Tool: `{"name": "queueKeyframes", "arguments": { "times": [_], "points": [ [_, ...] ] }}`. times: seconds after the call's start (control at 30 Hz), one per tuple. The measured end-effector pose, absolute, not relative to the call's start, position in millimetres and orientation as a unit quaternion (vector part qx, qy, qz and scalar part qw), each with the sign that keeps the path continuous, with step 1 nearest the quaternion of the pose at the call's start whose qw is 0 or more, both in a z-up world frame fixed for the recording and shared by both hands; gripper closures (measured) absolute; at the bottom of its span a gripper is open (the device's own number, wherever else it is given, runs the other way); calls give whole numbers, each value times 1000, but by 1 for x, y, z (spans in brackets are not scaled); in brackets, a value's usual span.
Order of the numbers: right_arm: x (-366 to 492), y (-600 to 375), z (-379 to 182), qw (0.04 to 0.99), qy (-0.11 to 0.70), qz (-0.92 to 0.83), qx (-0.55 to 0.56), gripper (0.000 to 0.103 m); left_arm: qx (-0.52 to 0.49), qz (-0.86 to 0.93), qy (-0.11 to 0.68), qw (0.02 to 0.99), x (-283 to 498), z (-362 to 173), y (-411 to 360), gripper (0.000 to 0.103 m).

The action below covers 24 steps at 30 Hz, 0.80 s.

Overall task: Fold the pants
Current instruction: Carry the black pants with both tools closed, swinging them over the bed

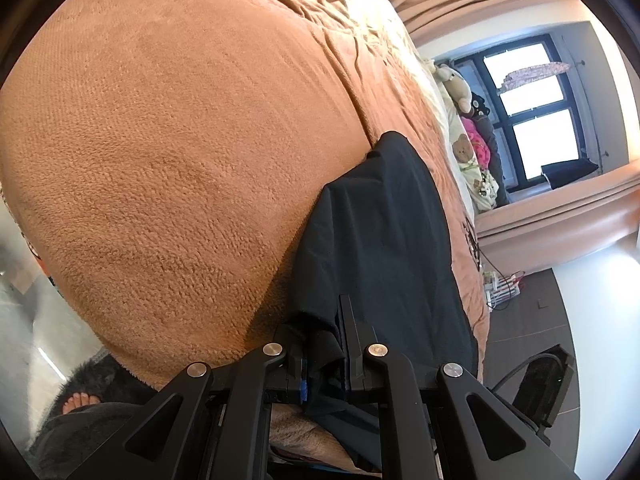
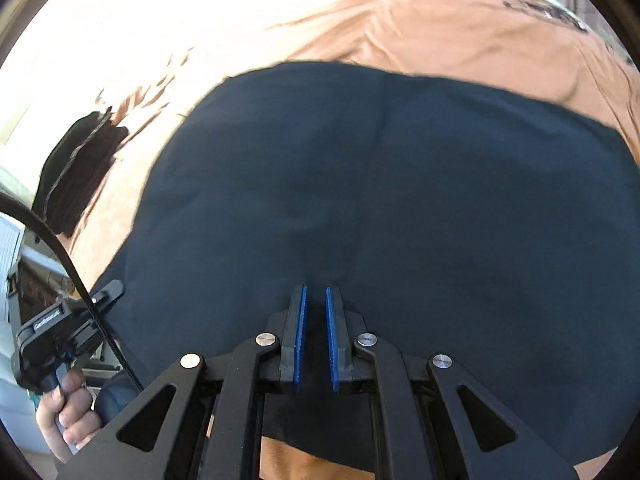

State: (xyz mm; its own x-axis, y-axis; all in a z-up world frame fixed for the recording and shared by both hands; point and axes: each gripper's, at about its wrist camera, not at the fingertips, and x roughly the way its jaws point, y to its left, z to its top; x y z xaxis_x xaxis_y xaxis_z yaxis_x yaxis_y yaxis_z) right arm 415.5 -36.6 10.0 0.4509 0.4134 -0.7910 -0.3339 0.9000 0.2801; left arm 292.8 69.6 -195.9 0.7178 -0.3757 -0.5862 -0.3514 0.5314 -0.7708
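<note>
Seen from the left wrist, the left gripper (image 1: 326, 344) is angled downward over the bed edge, and its jaws are clamped on a bunched fold of the dark pants (image 1: 384, 240), which is pinched between the two fingers and hangs a little below them. To the left of this gripper a wide brown fleece blanket (image 1: 180, 152) is spread, and low at the left a bare foot (image 1: 80, 402) is seen beside dark fuzzy fabric. Ahead and to the right of the fingers the pants are laid as a long strip along the blanket toward a pile of soft toys (image 1: 464, 92), with a window (image 1: 532, 112) beyond them. Seen from the right wrist, a hand (image 2: 70, 412) is shown at the far left, wrapped around the handle of the other device, with a black cable (image 2: 60, 248) arcing above it; a dark folded item (image 2: 76, 168) lies on the blanket further ahead on that side. The right gripper (image 2: 316, 300) is tilted steeply down above the pants (image 2: 400, 200), which fill the view ahead and to both sides. Its blue pads (image 2: 300, 336) are drawn nearly together with only a narrow slit left, and no cloth is caught between them.
</note>
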Motion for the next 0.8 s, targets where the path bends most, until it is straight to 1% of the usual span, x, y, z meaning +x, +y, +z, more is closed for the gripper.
{"name": "queueKeyframes", "arguments": {
  "times": [0.17, 0.23, 0.3, 0.5, 0.8],
  "points": [
    [422, -37, -2, 851, 479, 210, 38, 98, -494, -6, 365, 789, 289, -195, 71, 91],
    [423, -40, -9, 853, 475, 212, 49, 98, -494, -5, 363, 790, 288, -194, 72, 88],
    [424, -43, -9, 855, 470, 213, 55, 98, -498, -4, 367, 786, 291, -196, 74, 77],
    [415, -52, -18, 860, 452, 226, 73, 98, -520, -14, 365, 772, 297, -203, 80, 73],
    [404, -62, -25, 858, 437, 247, 108, 98, -522, -3, 372, 767, 303, -201, 80, 73]
  ]
}}
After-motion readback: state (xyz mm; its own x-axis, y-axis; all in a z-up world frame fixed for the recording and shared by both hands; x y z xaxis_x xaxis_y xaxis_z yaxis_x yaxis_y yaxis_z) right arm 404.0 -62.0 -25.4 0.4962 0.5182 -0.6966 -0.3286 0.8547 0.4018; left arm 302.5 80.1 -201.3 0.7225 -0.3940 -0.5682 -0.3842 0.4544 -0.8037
